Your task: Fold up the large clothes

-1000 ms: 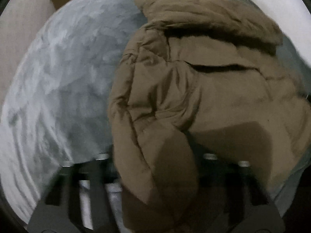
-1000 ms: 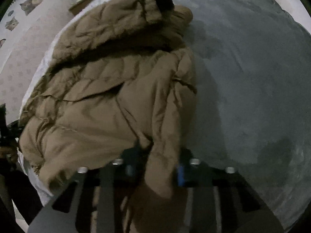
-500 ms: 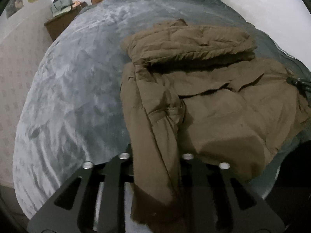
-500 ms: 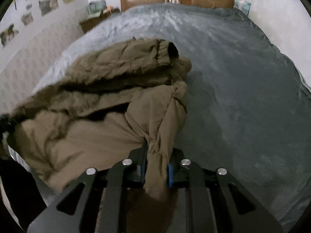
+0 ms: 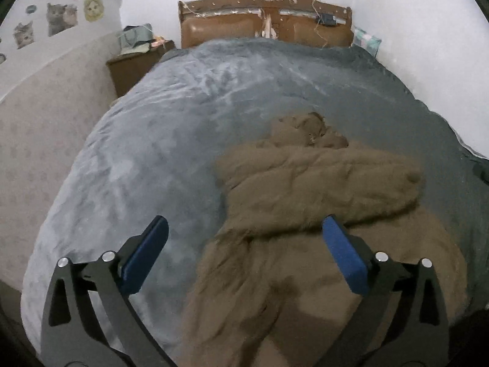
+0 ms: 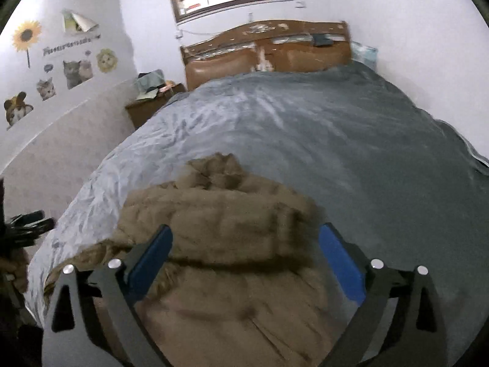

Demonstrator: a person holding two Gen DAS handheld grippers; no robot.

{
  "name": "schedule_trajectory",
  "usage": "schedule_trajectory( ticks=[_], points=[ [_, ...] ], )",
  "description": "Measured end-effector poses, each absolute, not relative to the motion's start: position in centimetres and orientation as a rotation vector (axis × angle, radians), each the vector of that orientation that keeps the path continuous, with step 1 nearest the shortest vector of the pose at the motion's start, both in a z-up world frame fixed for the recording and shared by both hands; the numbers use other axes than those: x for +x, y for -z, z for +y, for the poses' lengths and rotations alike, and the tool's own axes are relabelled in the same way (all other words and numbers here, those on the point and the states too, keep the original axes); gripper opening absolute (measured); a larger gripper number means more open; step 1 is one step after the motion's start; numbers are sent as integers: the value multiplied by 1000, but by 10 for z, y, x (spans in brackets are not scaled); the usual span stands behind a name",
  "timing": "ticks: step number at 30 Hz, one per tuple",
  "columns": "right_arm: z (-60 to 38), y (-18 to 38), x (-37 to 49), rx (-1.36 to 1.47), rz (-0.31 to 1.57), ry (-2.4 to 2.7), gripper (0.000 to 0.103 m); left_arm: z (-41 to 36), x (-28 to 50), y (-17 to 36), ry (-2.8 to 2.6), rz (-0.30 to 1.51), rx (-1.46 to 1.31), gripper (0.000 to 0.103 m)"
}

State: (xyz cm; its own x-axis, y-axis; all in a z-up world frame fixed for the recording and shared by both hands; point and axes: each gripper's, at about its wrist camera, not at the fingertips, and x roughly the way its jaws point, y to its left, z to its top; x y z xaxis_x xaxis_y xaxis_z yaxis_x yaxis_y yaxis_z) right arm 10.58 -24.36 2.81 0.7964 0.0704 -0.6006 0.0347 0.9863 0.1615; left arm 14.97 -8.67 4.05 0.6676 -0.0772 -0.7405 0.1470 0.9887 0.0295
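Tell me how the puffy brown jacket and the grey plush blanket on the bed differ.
The puffy brown jacket is rumpled and bunched in folded layers; the grey plush blanket is spread flat. The jacket takes up only the near part of the bed, while the blanket runs up to the wooden headboard. The jacket lies on top; the blanket lies beneath it. Both are soft fabric, and neither gripper holds either.

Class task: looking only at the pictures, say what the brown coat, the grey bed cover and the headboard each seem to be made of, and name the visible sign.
Brown coat: probably matte woven shell over padding; it lies puffy with quilted ridges.
Grey bed cover: likely plush fleece or velvet; the nap shows light and dark brushed streaks.
Headboard: seemingly varnished wood framing tan leather-like panels; the surface looks chipped and peeling.
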Motion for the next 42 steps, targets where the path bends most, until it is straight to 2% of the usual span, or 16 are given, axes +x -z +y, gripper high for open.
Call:
schedule_trajectory(
  ticks=[3,9,13,21,29,42],
  points=[
    [-219,4,158,143,739,-41,97,-125,200,-11,117,859,93,100],
    [-211,89,232,103,854,59,97,-149,266,52,71,821,39,100],
    [-219,126,257,87,884,61,99,-139,288,106,30,858,3,100],
    [-219,165,282,22,875,71,101,-110,321,162,-16,892,-101,100],
    [-211,182,290,14,887,92,101,-115,335,179,-38,905,-54,100],
    [-207,188,292,-2,863,104,101,-117,335,174,-48,899,-38,100]
  ],
)
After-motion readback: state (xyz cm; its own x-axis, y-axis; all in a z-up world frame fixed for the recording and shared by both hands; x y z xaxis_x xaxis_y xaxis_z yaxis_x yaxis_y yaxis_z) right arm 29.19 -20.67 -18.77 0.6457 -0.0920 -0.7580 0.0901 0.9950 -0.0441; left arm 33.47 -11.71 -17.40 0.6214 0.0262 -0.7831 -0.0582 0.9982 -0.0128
